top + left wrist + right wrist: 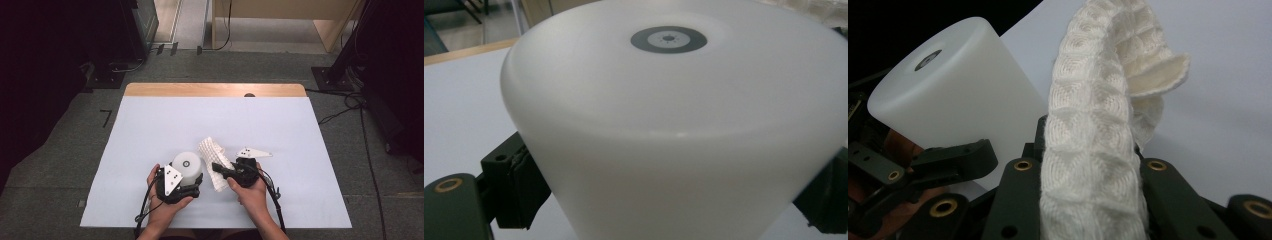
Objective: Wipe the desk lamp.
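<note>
My left hand-held gripper point(192, 176) has its jaws around the white cup point(187, 166), pads touching its sides. My right hand-held gripper point(217, 167) is clamped on the waffle cloth point(214, 162), just beside that cup on the table point(150, 130).

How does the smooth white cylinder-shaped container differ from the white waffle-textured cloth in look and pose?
The smooth white cylinder-shaped container is rigid, plain-surfaced and stands upright on the table; the white waffle-textured cloth is soft, quilted in small squares, and bends over in folds. The container sits between the left gripper jaws; the cloth is clamped in the right gripper. Both are whitish.
</note>
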Demonstrator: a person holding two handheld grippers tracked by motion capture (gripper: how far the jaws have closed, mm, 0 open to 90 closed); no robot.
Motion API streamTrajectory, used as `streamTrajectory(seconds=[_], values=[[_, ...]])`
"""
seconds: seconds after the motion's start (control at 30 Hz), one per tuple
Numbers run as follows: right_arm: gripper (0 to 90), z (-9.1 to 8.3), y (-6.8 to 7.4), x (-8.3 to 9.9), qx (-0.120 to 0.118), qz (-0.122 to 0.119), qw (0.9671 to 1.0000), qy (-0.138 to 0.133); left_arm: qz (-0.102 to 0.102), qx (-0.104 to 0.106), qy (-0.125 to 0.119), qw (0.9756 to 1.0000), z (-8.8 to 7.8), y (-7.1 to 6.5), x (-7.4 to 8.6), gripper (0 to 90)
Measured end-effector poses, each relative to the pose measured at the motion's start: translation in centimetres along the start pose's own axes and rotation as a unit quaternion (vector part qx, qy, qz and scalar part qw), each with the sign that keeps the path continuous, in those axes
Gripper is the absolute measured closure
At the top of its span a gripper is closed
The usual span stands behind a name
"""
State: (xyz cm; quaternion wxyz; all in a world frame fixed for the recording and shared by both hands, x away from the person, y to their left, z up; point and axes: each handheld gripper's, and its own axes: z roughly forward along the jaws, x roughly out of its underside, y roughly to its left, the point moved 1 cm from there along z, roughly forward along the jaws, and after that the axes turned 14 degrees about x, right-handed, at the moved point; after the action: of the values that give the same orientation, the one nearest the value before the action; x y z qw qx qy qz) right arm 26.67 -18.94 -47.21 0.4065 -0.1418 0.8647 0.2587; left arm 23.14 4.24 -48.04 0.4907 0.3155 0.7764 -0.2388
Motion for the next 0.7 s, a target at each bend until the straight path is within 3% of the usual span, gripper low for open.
streamTrajectory(seconds=[0.13, 0.23, 0.4, 0.53, 0.7], values=[[73.3, 0.0, -0.1, 0.0, 0.0, -0.001, 1.0, -0.001, 0.005, 0.029, -0.001, 0.9996, -0.3, 0.8, -0.1, 8.2], [73.3, 0.0, -0.2, 0.1, 0.001, 0.0, 1.0, 0.0, 0.002, 0.057, -0.016, 0.9983, -0.8, 1.7, -0.4, 8.4], [73.3, 0.4, 0.0, 0.3, -0.003, -0.004, 0.9999, 0.012, 0.004, 0.121, -0.057, 0.991, -2.5, 3.2, -1.4, 8.4], [73.5, 0.8, 0.8, 0.7, -0.011, -0.012, 0.9997, 0.018, 0.013, 0.128, -0.058, 0.99, -2.7, 3.4, -1.5, 8.5], [73.7, 0.7, 1.9, 0.6, -0.037, -0.01, 0.9991, 0.018, 0.023, 0.139, -0.048, 0.9889, -2.3, 3.0, -1.4, 8.6]])
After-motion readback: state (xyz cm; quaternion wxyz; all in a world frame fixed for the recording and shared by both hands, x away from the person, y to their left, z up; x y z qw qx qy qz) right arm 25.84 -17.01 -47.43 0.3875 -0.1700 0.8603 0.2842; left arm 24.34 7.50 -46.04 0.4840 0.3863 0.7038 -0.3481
